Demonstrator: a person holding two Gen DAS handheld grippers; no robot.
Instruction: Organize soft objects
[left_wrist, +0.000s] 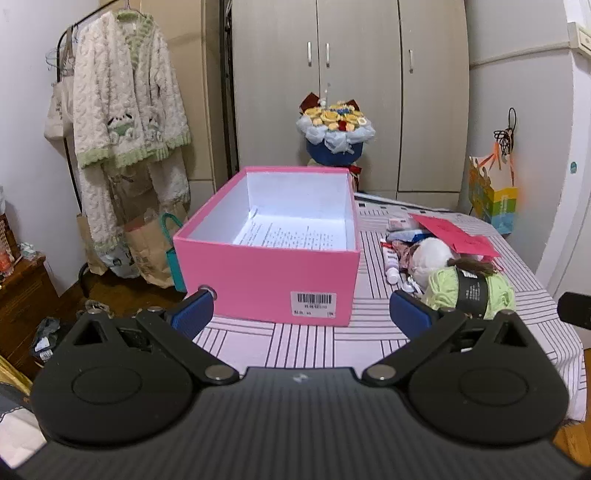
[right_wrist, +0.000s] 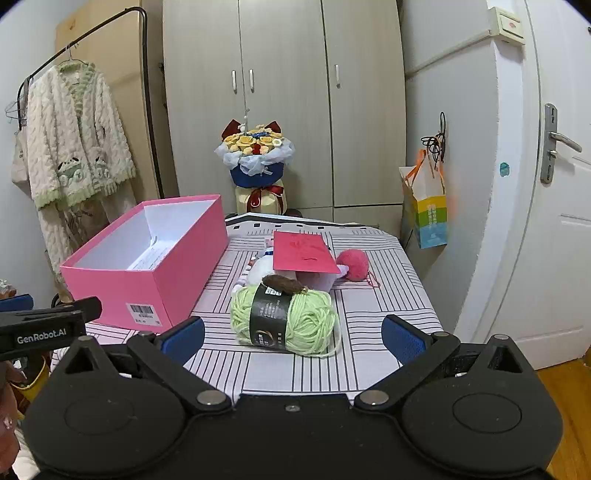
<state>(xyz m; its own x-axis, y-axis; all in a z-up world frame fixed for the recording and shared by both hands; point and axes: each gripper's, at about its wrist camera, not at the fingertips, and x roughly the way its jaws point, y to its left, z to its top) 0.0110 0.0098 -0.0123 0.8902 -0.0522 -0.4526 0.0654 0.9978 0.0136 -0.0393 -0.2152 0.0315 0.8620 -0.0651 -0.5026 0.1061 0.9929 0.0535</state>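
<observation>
Right wrist view: right gripper (right_wrist: 291, 338) spread wide, holding nothing, low over the striped tablecloth (right_wrist: 369, 317).
Yarn: fluffy green skein (right_wrist: 288, 319) with a black paper band, lying just ahead of the blue pads.
Behind it: white plush (right_wrist: 262, 267), pink pompom (right_wrist: 354, 264), flat red card (right_wrist: 303, 253) resting across them.
Box: open pink cardboard box (left_wrist: 266, 280), printed paper inside.
Left gripper (left_wrist: 301, 314): spread, facing the box's near wall.
</observation>
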